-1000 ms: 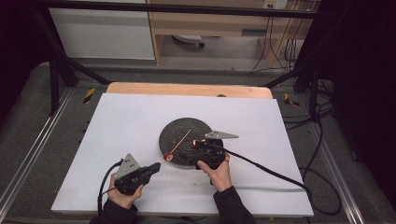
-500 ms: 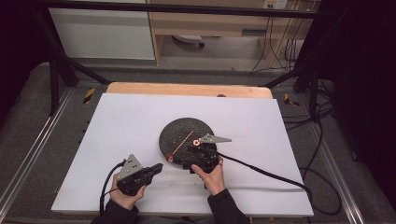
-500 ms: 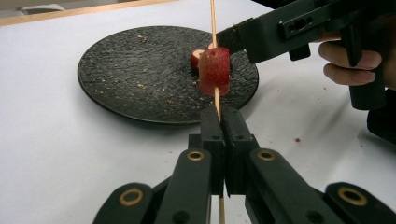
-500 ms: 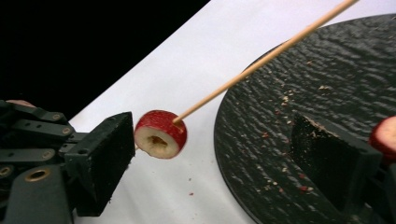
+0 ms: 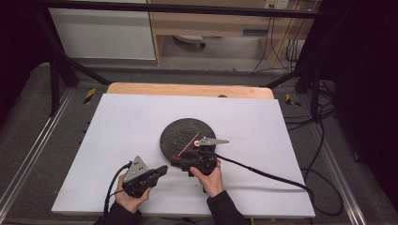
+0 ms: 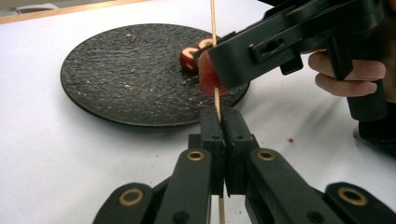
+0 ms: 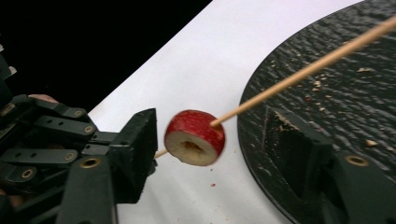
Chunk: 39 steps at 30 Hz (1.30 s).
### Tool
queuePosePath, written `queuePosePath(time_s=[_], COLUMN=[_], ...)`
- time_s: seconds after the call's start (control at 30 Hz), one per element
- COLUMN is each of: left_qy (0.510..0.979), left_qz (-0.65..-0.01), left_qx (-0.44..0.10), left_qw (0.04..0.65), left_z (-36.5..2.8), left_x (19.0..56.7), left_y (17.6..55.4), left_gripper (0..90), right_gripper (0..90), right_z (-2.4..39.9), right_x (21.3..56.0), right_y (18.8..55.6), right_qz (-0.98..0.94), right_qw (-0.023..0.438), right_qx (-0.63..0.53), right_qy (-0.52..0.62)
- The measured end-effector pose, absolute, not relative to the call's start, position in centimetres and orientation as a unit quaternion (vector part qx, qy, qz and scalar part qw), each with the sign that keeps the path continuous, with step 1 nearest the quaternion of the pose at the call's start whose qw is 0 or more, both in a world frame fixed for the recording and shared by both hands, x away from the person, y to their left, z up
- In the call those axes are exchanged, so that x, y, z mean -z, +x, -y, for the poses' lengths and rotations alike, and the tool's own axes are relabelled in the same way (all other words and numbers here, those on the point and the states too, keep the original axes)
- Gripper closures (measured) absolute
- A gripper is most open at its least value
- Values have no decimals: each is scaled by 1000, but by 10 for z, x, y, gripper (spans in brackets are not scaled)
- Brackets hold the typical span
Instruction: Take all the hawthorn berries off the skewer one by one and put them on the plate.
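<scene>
A thin wooden skewer (image 6: 217, 100) is pinched in my left gripper (image 6: 223, 114), whose jaws are shut on its lower part. The stick slants up over a black round plate (image 5: 187, 136). A red-skinned apple slice (image 7: 195, 137) is threaded on the skewer just beyond the plate's near rim. My right gripper (image 7: 215, 154) is open, one jaw on each side of the slice, touching neither face. In the high view the right gripper (image 5: 178, 161) points left at the left gripper (image 5: 164, 168). Two more red slices (image 6: 189, 57) lie on the plate.
The plate sits mid-table on a white sheet (image 5: 117, 126), with a strip of wooden tabletop (image 5: 187, 90) behind it. Crumbs dot the plate and the sheet. A black cable (image 5: 263, 173) trails right from the right gripper. Bare sheet lies to the left and far side.
My right gripper has slid left from the plate's near-right side to straddle the slice on the skewer. The left gripper and skewer have barely moved.
</scene>
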State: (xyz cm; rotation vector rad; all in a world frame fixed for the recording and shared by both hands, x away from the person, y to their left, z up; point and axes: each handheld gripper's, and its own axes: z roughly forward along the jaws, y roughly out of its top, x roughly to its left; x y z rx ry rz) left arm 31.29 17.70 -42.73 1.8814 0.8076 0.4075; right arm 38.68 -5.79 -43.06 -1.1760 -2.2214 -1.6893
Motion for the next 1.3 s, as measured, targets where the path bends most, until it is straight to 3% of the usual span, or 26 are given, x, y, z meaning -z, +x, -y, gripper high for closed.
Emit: queuePosePath(time_s=[0.3,1.3], left_qy=[779,768], left_qz=[-334,-334], left_qx=[-169,-166], left_qw=[503,521], left_z=[-177,-187], left_x=[427,421], left_y=[312,311], left_gripper=[884,884], right_gripper=[601,610], right_z=[57,99], right_x=[429,370], right_y=[385,425], right_qz=[734,705], right_qw=[71,-20], right_qx=[557,571], right_qy=[-382,-420])
